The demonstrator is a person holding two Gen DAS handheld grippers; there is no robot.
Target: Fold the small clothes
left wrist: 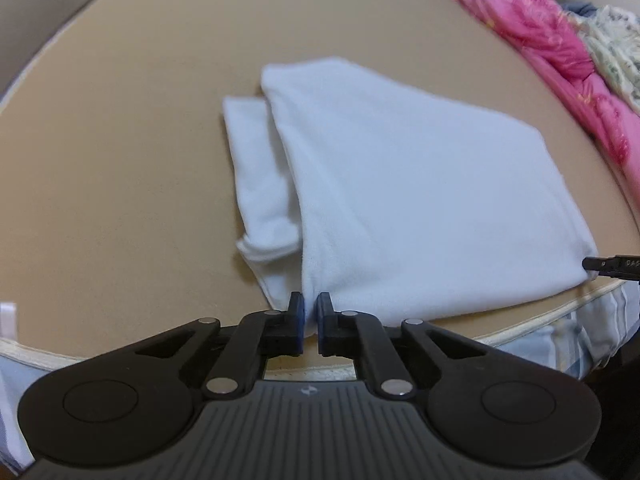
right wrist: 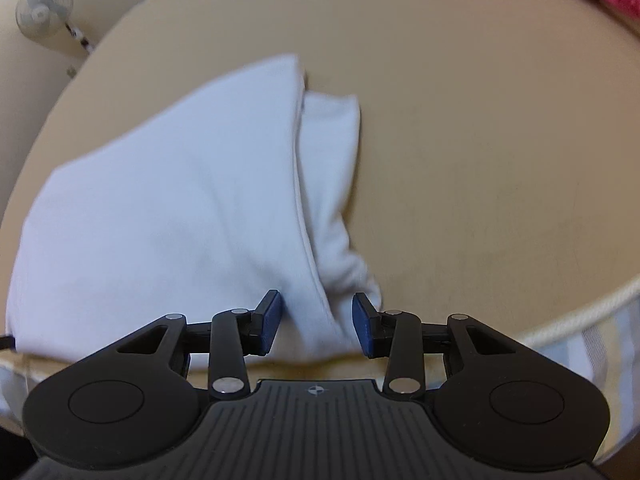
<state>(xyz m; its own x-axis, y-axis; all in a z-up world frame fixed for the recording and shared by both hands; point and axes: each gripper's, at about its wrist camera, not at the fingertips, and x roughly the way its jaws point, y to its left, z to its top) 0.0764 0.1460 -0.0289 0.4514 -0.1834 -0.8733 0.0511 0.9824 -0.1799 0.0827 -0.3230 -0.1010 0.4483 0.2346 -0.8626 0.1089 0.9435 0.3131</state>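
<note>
A folded white garment lay on a tan bed surface, filling the centre of both views. The left gripper at bottom centre was pinched shut on the garment's near edge. The right gripper stood open — fabric lay between its blue pads, unpressed. Pink bedding sat upper right.

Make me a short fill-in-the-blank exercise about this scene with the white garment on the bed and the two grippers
1. The folded garment lying on the tan bed cover is ____ in colour.
2. The left gripper has its jaws nearly ____ on the garment's near edge.
3. The right gripper has its jaws ____, with the garment's near edge between them.
4. The quilt bunched at the far side of the bed is bright ____.

Missing words: white; shut; open; pink
</note>
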